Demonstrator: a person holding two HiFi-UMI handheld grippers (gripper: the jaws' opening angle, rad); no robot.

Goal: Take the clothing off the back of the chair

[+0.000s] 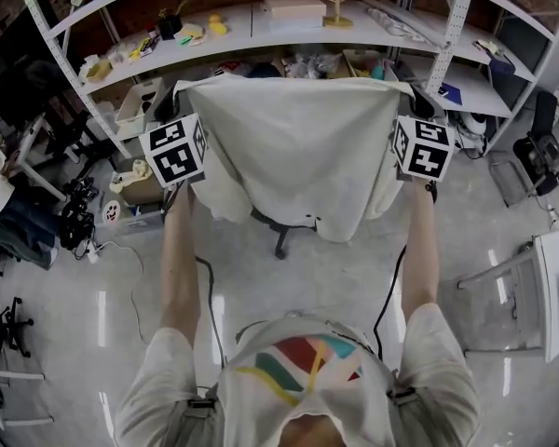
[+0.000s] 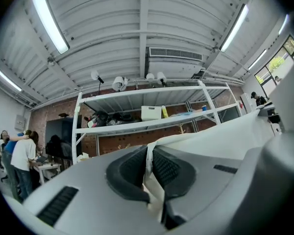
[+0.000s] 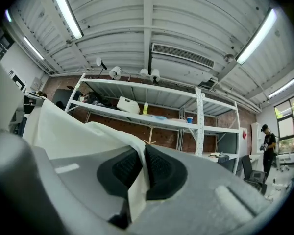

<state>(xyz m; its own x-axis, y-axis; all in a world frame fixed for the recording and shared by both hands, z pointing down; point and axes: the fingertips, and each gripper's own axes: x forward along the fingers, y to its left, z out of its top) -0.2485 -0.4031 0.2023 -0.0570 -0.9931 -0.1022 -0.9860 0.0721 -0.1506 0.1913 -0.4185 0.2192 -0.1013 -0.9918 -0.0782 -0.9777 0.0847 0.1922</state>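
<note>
A cream-white garment (image 1: 293,147) hangs spread out between my two grippers, lifted above the chair. Only the chair's dark base (image 1: 281,238) shows under the hem. My left gripper (image 1: 184,96) is shut on the garment's left top corner, and the cloth (image 2: 149,173) is pinched between its black pads. My right gripper (image 1: 408,96) is shut on the right top corner, with cloth (image 3: 139,175) clamped between its pads. Both grippers point roughly level toward the shelving.
A white metal shelving rack (image 1: 261,26) with boxes and clutter stands just behind the garment. A white table (image 1: 554,277) is at the right, an office chair (image 1: 540,152) behind it. Cables (image 1: 121,250) and boxes (image 1: 140,184) lie on the floor at left. People (image 2: 19,155) stand far left.
</note>
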